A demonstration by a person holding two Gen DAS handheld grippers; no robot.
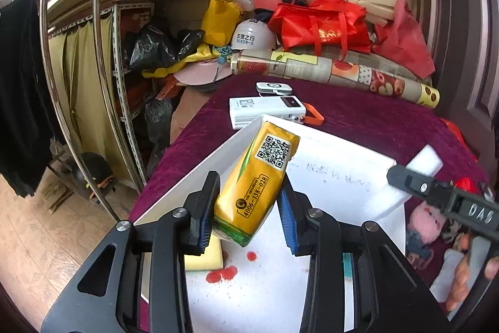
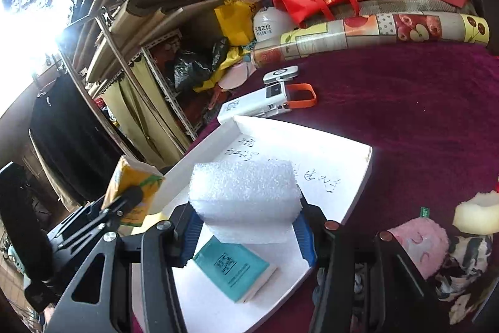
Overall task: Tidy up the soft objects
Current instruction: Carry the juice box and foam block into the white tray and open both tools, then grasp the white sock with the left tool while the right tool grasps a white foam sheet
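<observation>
Two tools loaded: left tool grips yellow pack "4006-138-028"; right tool foam block.

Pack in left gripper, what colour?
Yellow-orange tissue pack with green edges; left wrist view shows it best.

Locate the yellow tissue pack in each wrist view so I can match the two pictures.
Left wrist view: the yellow tissue pack sits at centre, clamped between the left gripper fingers, above the white tray.
Right wrist view: the same pack is at the left edge, seen from the side, held beside the tray's left wall.
Shared landmark: the white power bank with the orange strap, just beyond the tray's far corner.
</observation>
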